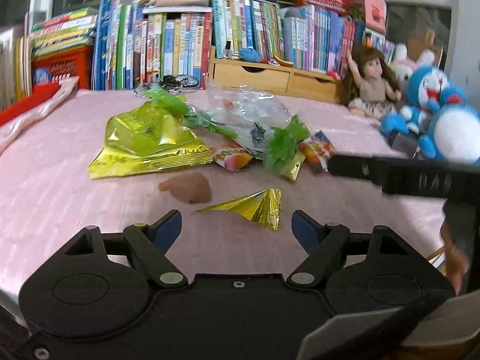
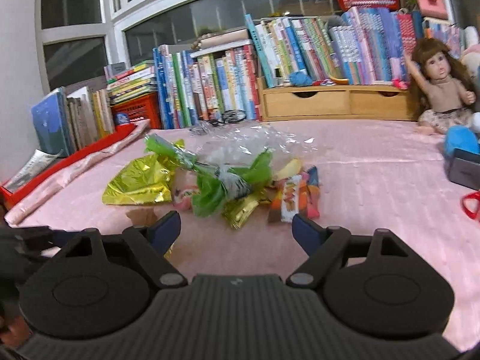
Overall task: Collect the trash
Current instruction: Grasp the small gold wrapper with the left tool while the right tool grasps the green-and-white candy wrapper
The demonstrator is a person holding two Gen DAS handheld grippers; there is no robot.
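Left wrist view first: the left tongs [image 1: 236,225] hover with jaws spread wide and nothing between them, low over the pink-covered table [image 1: 60,186]. Just ahead of the blue pads lies a small folded gold foil wrapper [image 1: 255,207], with a brown scrap [image 1: 187,190] beside it on the left. Further back sits the trash heap: a large crumpled gold foil bag [image 1: 144,141], a clear plastic bag with green edges [image 1: 249,120], and colourful candy wrappers [image 1: 318,150]. The black arm of the other tool [image 1: 405,177] reaches in from the right, near the blue plush toys [image 1: 435,114].

Over to the right wrist view: the right tongs [image 2: 237,229] are spread apart too, empty, facing the same heap — gold bag [image 2: 138,183], green-edged plastic bag [image 2: 228,180], candy wrappers [image 2: 297,201] just beyond the right pad. A long-haired doll [image 2: 441,90] sits by the row of books [image 2: 210,87] at the back.
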